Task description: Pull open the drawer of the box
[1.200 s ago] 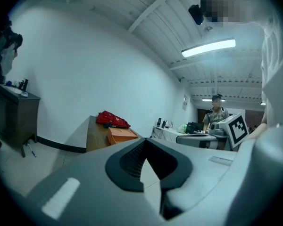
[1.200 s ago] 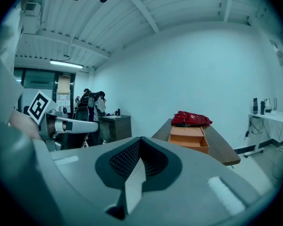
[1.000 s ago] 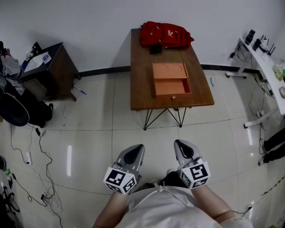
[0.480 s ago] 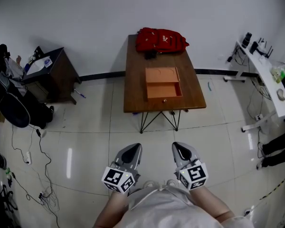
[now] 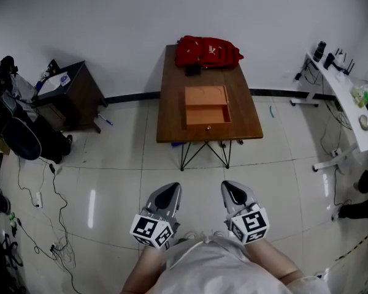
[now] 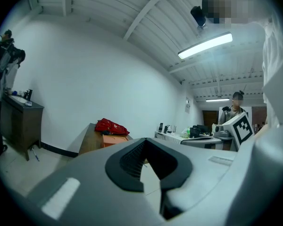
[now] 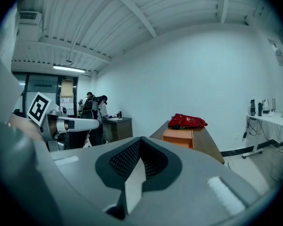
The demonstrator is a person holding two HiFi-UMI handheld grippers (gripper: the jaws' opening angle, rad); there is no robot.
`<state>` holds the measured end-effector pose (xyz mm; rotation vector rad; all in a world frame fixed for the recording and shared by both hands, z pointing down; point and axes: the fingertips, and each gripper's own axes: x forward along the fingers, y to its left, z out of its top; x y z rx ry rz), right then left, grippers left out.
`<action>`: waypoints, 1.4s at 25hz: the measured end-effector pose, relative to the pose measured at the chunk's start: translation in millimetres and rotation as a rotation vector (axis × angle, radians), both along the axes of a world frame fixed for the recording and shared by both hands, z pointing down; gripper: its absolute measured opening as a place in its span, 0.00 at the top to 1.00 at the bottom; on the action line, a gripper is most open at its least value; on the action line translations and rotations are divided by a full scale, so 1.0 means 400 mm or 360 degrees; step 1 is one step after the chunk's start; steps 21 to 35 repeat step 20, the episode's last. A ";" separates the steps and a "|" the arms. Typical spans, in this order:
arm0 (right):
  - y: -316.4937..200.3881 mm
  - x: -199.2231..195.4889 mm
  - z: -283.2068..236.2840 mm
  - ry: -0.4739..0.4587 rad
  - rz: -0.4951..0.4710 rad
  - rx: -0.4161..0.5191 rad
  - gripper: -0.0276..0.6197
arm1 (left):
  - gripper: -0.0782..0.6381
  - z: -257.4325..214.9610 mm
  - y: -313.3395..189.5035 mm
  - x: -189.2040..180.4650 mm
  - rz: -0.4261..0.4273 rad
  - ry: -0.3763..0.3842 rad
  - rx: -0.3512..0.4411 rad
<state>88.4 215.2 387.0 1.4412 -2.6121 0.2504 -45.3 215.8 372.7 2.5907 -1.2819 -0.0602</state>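
Overhead, box: orange flat box point(image 5: 207, 95), drawer point(image 5: 207, 116) pulled nearward, on brown wooden tabletop point(image 5: 172, 112), far ahead.
Left gripper point(image 5: 169, 192) jaws: closed, empty.
Right gripper point(image 5: 233, 189) jaws: closed, empty.
Left gripper view adds: standing person point(image 6: 234, 113), far right.

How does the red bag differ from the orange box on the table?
The red bag is soft and slumped; the orange box is flat and straight-edged. The bag lies at the far end of the wooden table, by the wall; the box sits mid-table, its drawer out toward the near edge. Both rest on that table.
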 end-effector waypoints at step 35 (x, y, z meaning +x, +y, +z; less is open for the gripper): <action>0.011 0.029 0.018 0.0010 -0.0002 -0.0020 0.95 | 0.88 -0.007 0.024 0.031 0.0003 -0.0003 0.0022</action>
